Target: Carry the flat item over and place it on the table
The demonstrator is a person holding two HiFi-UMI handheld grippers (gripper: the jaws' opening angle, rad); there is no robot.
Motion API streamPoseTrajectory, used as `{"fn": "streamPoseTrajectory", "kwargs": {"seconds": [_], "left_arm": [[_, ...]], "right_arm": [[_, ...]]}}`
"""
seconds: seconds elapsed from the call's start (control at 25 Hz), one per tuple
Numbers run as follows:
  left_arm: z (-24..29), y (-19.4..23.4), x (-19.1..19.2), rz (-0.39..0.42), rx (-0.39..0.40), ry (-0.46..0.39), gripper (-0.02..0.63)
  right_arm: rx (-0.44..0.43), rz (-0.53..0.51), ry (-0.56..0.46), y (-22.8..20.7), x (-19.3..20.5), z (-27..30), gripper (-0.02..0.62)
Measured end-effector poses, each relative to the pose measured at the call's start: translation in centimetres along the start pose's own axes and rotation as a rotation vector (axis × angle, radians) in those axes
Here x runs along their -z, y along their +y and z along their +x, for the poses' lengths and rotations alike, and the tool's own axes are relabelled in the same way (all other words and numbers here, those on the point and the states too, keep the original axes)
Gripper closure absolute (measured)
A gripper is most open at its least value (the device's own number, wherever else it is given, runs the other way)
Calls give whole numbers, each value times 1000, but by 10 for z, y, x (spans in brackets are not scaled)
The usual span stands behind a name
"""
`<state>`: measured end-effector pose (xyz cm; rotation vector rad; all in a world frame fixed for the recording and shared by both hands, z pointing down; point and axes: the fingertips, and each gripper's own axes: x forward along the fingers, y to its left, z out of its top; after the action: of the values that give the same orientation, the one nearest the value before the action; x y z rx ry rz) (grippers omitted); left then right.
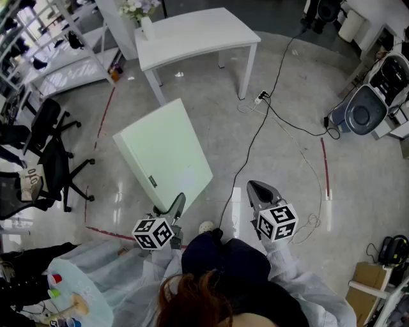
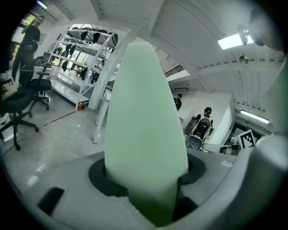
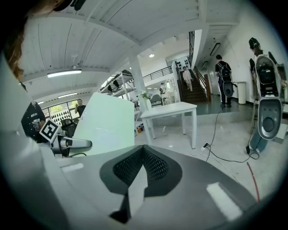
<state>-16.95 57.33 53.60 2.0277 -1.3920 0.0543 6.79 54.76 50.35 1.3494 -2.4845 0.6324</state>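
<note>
Short of the white table (image 1: 192, 35), the pale green board (image 1: 165, 150) hangs tilted, pinched at its near edge by the left gripper (image 1: 176, 205) alone, the right gripper (image 1: 258, 190) pressed together on nothing; it looks stiff, light and slick, likely to swing.

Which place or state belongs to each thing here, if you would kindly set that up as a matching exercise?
1. left gripper
2. right gripper
3. white table
4. black office chair

A. shut, empty
B. bears a vase of flowers
C. at the head view's left edge
D. shut on the flat green panel

Pairs: 1-D, 2-A, 3-B, 4-C
</note>
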Motion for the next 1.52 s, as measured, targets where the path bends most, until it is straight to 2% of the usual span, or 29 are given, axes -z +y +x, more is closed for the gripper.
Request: {"fn": "streamPoseTrajectory", "kwargs": {"seconds": [0.16,0.32,0.52,0.72,1.12,1.32,1.52], "left_arm": [[-26,-22,14,-5,-39,9,337],[-46,-47,39,-52,-29,-6,336],[-65,-60,67,-22,-68,-34,337],[-86,-70,85,-30,-84,-46,336],[-53,-91,69,6,-41,-45,336],[-13,-77,47,22,-17,-38,336],[38,-48,3,30,6,-37,336]], "right_arm": [[-18,6,-2,12,4,-29,583],[-19,30,-25,10,17,-59,583],[-11,9,-30,5,41,-83,583],[5,2,-17,2,61,-106,583],[21,4,-30,-25,43,-105,583],[26,2,-29,-41,27,-65,583],[40,-22,-37,-57,-11,-8,583]]}}
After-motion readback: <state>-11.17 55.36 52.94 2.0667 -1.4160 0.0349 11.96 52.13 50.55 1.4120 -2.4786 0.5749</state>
